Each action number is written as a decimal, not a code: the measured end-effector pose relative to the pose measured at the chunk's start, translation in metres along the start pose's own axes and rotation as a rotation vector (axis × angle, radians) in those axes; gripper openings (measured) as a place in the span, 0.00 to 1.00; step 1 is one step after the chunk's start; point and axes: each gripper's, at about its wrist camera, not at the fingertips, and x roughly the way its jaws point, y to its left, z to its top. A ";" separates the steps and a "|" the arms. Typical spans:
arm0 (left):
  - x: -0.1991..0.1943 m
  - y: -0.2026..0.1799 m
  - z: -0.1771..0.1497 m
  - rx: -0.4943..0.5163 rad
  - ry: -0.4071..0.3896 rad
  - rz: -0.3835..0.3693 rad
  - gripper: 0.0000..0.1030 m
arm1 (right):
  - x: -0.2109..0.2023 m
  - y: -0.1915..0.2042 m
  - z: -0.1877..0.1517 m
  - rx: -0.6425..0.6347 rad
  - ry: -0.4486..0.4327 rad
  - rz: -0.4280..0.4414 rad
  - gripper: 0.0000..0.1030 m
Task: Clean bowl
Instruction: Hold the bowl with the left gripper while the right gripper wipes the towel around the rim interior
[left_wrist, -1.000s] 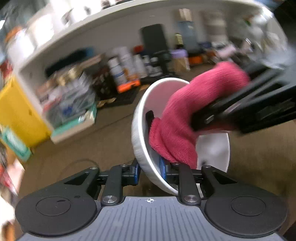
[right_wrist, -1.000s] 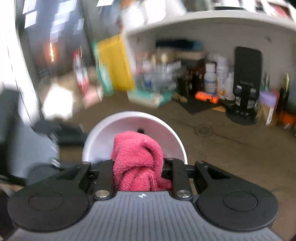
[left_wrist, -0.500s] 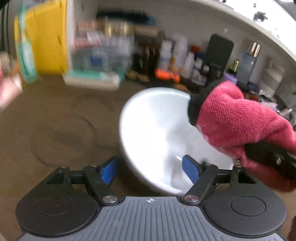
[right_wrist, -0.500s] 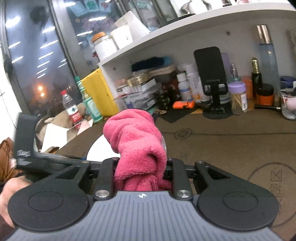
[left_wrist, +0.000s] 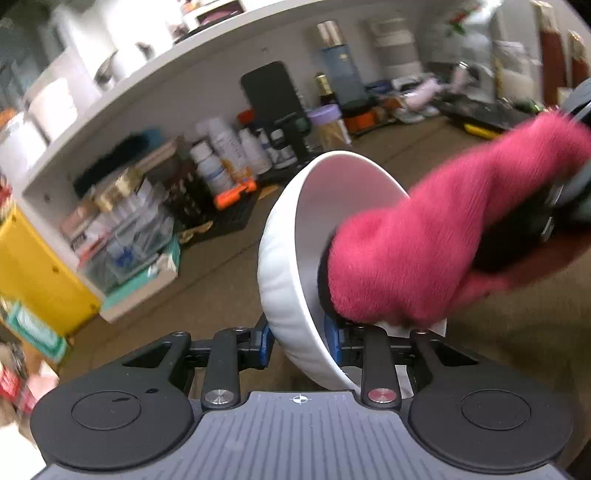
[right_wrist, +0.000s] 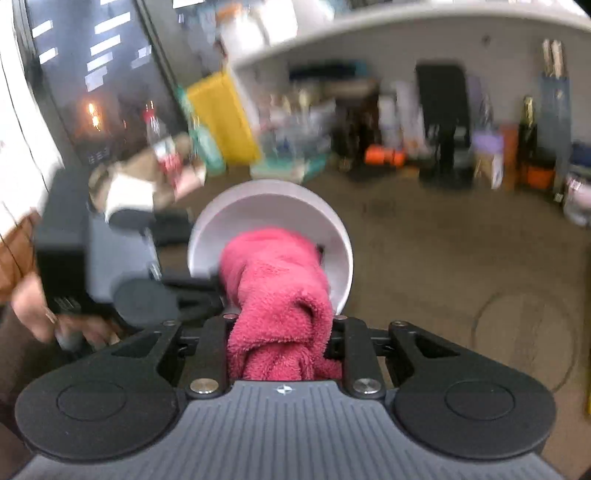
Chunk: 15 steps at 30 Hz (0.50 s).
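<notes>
Left hand-held gripper (left_wrist: 298, 341) has the round white ceramic bowl (left_wrist: 291, 266) by its near rim, blue pads either side of the wall, one outside and one inside, and its jaws are closing on that rim right now. That bowl is tipped up on edge above the brown tabletop (left_wrist: 207, 280), mouth turned to the right of the left wrist view, so the hollow faces straight at the other tool. And in comes the right hand-held gripper (right_wrist: 284, 332), clamped tight on a fluffy pink terry cloth (right_wrist: 277, 295) bunched between its fingers, the wad sticking out ahead of them. From the right wrist view the bowl (right_wrist: 269, 210) lies dead ahead and just beyond the cloth, open side toward it; the cloth's front end reaches past the rim and seems to press the inner wall, though the blur makes the contact hard to call. So the wiping line runs along the right tool's pointing axis, into the bowl's mouth, and that is the hand doing the work while the left only steadies. As for the bowl itself: glossy, plain white, faintly ribbed on the outside, smooth within, and the visible inside shows no marks or residue. Cluttered bottles and boxes sit well behind it under a white shelf (left_wrist: 207, 51).
</notes>
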 end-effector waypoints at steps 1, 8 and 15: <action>0.000 -0.002 0.000 0.005 -0.002 0.001 0.29 | 0.008 0.004 0.001 -0.017 -0.007 -0.023 0.24; 0.008 0.008 -0.003 -0.082 0.021 -0.012 0.31 | 0.016 0.006 0.029 0.044 -0.298 0.002 0.24; 0.018 0.036 -0.018 -0.302 0.043 -0.061 0.32 | -0.027 0.008 0.019 0.046 -0.392 0.108 0.24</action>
